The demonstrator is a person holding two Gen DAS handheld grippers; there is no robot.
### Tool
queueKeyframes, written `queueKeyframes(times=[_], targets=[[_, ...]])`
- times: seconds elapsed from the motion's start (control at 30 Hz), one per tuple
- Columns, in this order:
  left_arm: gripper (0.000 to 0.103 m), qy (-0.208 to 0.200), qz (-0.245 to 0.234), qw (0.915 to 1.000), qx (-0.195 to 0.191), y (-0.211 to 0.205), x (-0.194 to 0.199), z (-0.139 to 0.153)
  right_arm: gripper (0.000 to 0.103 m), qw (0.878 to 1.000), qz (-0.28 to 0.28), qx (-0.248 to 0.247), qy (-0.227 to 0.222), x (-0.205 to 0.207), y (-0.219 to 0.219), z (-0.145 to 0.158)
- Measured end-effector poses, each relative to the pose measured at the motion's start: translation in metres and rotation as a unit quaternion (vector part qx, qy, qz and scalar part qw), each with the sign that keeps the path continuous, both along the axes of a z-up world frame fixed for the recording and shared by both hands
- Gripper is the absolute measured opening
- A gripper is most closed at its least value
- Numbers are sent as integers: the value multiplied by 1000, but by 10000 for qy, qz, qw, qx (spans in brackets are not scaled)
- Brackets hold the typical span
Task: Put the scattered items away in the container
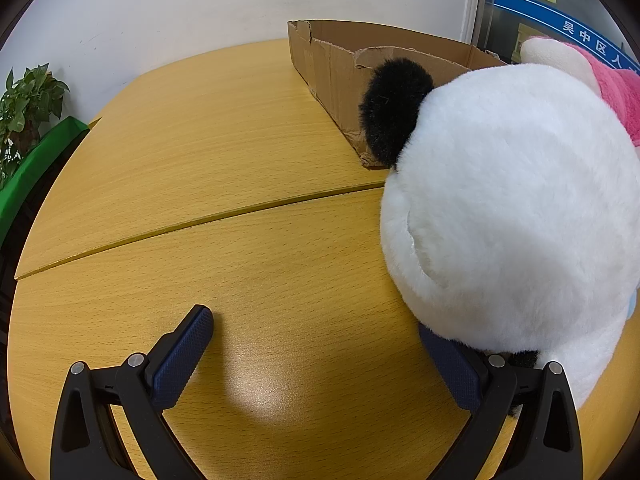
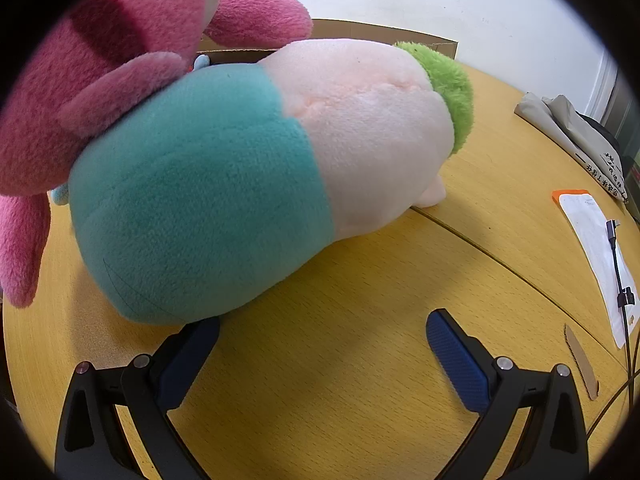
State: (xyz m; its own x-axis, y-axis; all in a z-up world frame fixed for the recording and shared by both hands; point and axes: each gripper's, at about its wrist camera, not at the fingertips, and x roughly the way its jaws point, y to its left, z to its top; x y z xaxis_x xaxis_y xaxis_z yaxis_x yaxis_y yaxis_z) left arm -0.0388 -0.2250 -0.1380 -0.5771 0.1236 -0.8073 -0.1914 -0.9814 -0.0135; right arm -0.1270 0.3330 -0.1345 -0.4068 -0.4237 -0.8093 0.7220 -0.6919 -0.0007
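In the left wrist view a white plush panda (image 1: 516,208) with a black ear sits on the wooden table at the right, pressing over my right finger. My left gripper (image 1: 316,348) is open and empty beside it. A cardboard box (image 1: 340,64) stands behind, with a pink plush (image 1: 616,88) beyond the panda. In the right wrist view a teal, pale pink and green plush (image 2: 240,172) lies on the table in front of the box (image 2: 384,34). A pink plush (image 2: 100,72) leans on it at the left. My right gripper (image 2: 324,344) is open and empty, its left finger just under the teal end.
A green-covered edge and a potted plant (image 1: 24,112) are at the far left. At the right are a beige bag (image 2: 576,140), a white paper with an orange edge (image 2: 592,248), a cable with an adapter (image 2: 620,272) and a cardboard strip (image 2: 580,360).
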Motion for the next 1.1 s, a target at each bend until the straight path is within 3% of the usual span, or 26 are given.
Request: queueKeyframes(times=[1.1], targets=[[103, 1, 491, 9988, -2, 14, 11, -2, 103, 10000, 12, 17, 14, 1, 0, 0]])
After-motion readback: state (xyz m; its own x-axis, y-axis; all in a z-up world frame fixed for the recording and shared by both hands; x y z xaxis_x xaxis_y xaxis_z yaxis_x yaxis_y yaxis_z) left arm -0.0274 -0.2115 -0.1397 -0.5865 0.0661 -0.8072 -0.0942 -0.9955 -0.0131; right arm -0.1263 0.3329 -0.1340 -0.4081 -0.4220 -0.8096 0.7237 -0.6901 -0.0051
